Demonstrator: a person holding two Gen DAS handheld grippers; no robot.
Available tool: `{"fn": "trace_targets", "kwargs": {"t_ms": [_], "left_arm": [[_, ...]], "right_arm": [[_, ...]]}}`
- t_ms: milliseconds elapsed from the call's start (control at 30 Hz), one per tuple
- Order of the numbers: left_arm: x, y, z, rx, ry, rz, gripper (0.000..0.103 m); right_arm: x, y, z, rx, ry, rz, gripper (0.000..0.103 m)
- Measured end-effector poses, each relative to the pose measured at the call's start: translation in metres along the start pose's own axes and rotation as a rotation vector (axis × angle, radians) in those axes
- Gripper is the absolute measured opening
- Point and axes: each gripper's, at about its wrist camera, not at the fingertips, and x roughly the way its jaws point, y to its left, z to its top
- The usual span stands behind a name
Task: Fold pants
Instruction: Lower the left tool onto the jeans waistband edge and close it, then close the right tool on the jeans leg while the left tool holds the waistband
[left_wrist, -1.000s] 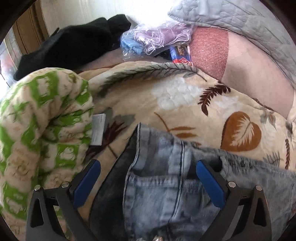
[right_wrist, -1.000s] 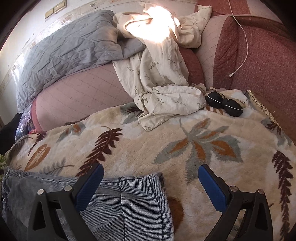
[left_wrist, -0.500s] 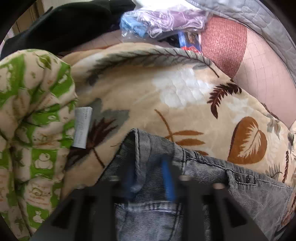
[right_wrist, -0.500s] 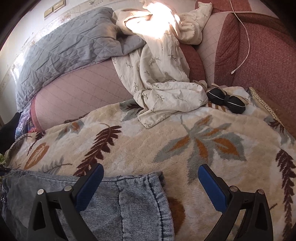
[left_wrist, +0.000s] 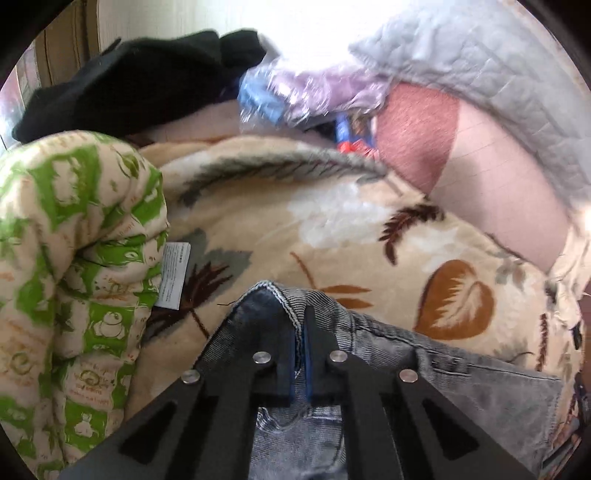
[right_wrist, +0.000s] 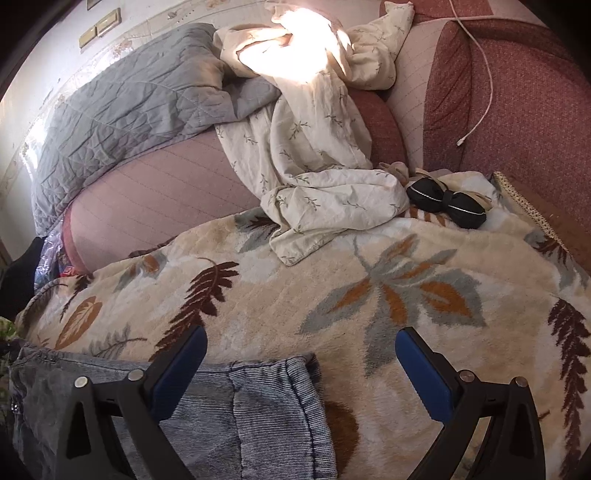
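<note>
The left gripper (left_wrist: 301, 343) is pinching a raised fold of the pants (left_wrist: 332, 332) at the waistband corner; its jaws have just been closing and are now clamped tight on the denim, which is peaking up in a small tent between the blue pads. Gripping that corner is likely giving it a handle for carrying one end of the garment over the other. To the left of it a green-patterned quilt (left_wrist: 66, 258) is bunching up, and beyond, at the far side, a black garment (left_wrist: 122, 92) and a plastic bag (left_wrist: 295, 92) are lying against a grey quilted cover (left_wrist: 480, 74).

The right gripper (right_wrist: 301, 365) is hovering with its jaws spread wide and holding nothing, its left finger over the leg end of the pants (right_wrist: 240, 406), whose hem is lying flat on the leaf-patterned blanket (right_wrist: 332, 280). It seems to be waiting there to take the hem. Farther off, a cream sheet (right_wrist: 317, 177) is draping down onto the blanket, with a black pouch (right_wrist: 447, 205) just to its right.
</note>
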Motion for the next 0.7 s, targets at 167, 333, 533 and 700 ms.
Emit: {"fn": "trace_targets", "kwargs": {"t_ms": [167, 333, 533, 700], "left_arm": [[-0.024, -0.006, 0.001, -0.009, -0.044, -0.070, 0.003], [-0.043, -0.010, -0.006, 0.001, -0.077, -0.095, 0.003], [-0.069, -0.003, -0.022, -0.007, -0.111, -0.132, 0.003], [-0.096, 0.007, -0.039, -0.029, -0.136, -0.154, 0.003]], "right_arm": [[0.003, -0.009, 0.003, 0.031, 0.036, 0.024, 0.103], [0.020, -0.017, -0.001, 0.073, 0.100, 0.066, 0.103], [0.037, -0.003, -0.009, 0.027, 0.133, 0.073, 0.080], [0.046, 0.003, -0.016, -0.007, 0.212, 0.040, 0.037]]}}
